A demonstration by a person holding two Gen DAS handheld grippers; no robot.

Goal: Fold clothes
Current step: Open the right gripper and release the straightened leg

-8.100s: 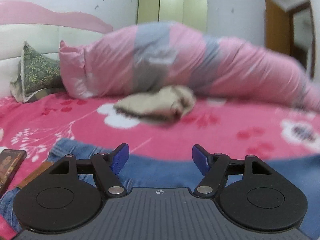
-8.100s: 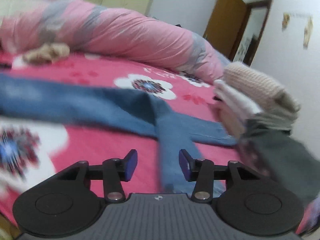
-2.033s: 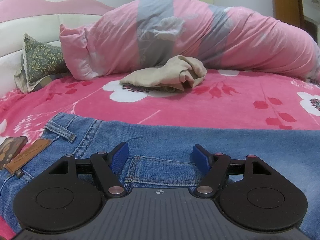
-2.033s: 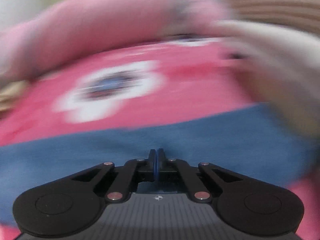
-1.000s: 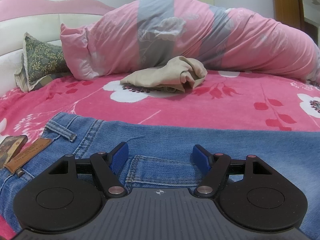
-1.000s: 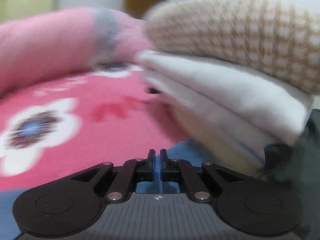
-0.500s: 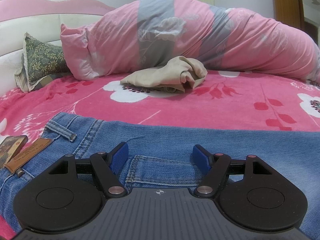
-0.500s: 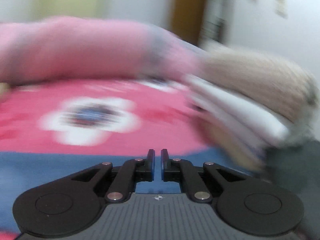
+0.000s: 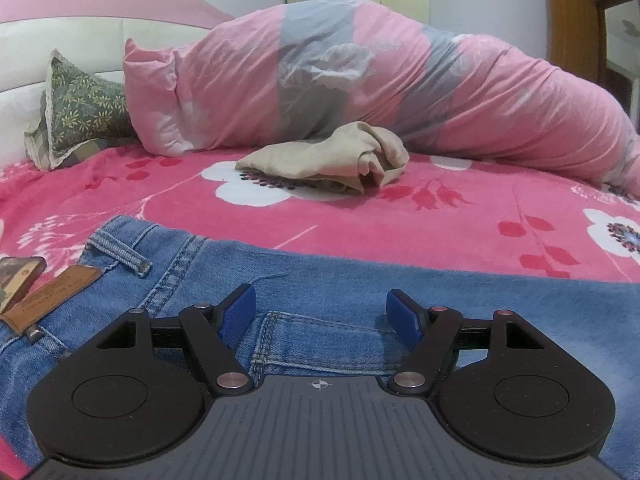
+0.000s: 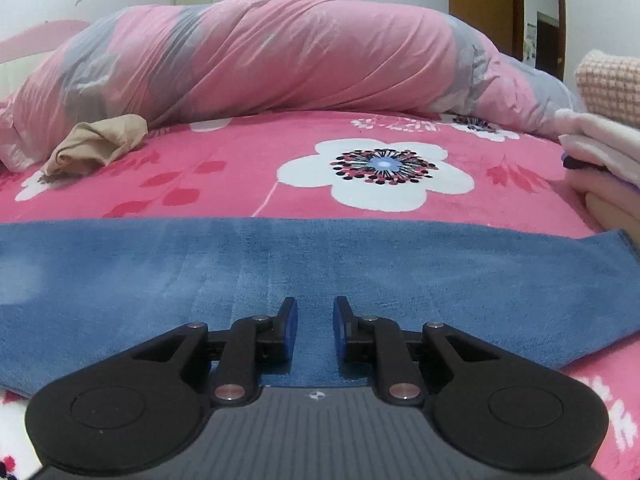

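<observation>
the blue denim jeans lie lengthwise across the pink floral bed; left gripper released over their waistband, right gripper, fingers just parting with nothing between them, above the leg.

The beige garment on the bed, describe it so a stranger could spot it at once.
Find the long pink and grey duvet rolled along the far side of the bed. Just in front of it, on the pink floral sheet, lies the beige garment, the only crumpled, plain tan piece there.

free: pink bedspread | blocked: quilt; clothes stack
</observation>
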